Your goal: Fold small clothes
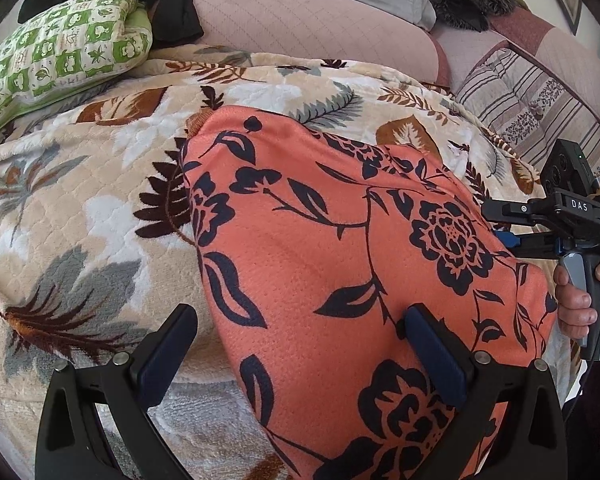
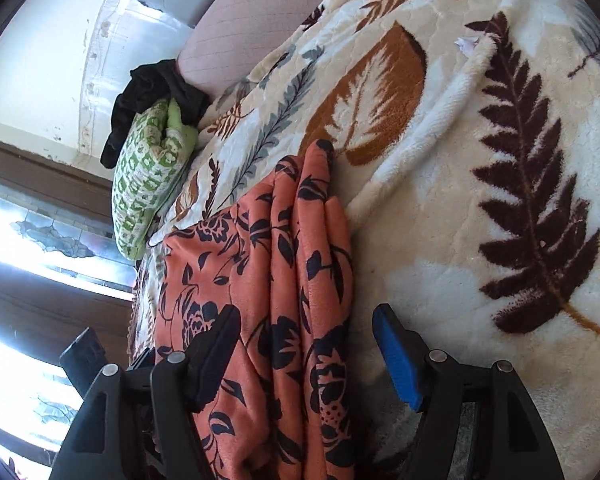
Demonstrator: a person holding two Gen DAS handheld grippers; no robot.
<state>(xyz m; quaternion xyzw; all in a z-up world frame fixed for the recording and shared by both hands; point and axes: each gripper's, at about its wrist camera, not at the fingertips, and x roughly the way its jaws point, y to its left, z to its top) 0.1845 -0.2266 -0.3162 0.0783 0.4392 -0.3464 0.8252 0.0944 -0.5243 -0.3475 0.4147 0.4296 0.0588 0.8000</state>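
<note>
Since the cloth (image 1: 340, 248) lies spread on the blanket (image 1: 80, 184) of the bed, both grippers can work it flat; its right edge is bunched into ridges, seen in the right wrist view. The left gripper (image 1: 300, 344) stands wide, its left finger over the blanket and its right finger over the cloth, pinching nothing; likely poised to take that edge. The right gripper (image 2: 306, 340) is also wide, straddling the ridged folds without pressing them; probably lining up a grasp.
</note>
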